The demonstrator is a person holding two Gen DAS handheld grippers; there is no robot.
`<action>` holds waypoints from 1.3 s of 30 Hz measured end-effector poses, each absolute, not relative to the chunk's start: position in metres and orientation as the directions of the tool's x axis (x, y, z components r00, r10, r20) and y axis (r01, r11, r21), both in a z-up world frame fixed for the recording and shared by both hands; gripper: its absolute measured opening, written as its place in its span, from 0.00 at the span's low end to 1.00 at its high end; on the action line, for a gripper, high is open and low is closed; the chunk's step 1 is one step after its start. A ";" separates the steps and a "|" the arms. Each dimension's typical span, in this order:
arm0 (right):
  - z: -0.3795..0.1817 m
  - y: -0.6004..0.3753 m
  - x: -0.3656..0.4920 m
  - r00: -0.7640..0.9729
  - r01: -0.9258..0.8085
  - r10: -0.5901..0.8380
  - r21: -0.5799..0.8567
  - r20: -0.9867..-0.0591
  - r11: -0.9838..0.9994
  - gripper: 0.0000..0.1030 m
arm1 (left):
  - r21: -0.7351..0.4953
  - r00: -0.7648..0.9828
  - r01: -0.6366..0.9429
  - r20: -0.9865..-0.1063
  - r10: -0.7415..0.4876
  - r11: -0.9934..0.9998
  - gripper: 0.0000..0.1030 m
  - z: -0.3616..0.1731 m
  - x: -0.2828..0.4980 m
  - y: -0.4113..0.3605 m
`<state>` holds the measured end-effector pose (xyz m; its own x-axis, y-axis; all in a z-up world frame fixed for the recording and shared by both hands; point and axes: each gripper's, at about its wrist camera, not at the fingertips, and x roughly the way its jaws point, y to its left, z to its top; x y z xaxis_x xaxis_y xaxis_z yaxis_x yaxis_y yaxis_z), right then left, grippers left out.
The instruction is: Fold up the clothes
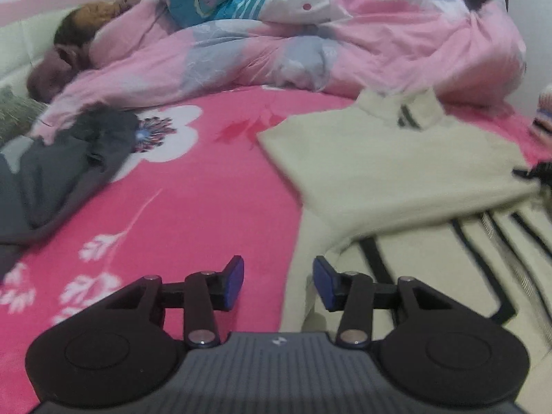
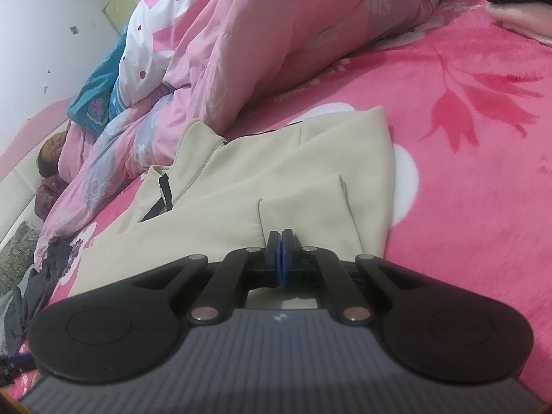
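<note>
a: where is the cream jacket [image 1: 396, 172]?

b: spread on the pink bedsheet [image 1: 207, 207], partly folded, one sleeve laid across, more folds left.

a: and the grippers?

b: left gripper [image 1: 278, 283] half open, empty; right gripper [image 2: 280, 241] closed with its tips at the jacket's hem.

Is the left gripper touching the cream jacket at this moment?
Cannot tell. In the left wrist view the left gripper has open jaws with nothing between them, at the cream jacket's edge, but blur hides whether a pad brushes it.
</note>
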<state>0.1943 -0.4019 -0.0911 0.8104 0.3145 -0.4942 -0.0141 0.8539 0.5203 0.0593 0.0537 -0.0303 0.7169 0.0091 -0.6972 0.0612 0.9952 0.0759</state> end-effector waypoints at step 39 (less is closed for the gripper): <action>-0.042 -0.251 -0.088 0.793 -0.083 0.120 0.089 -0.597 0.993 0.41 | -0.095 0.605 0.258 -0.760 -0.238 0.961 0.86 -0.039 -0.025 -0.003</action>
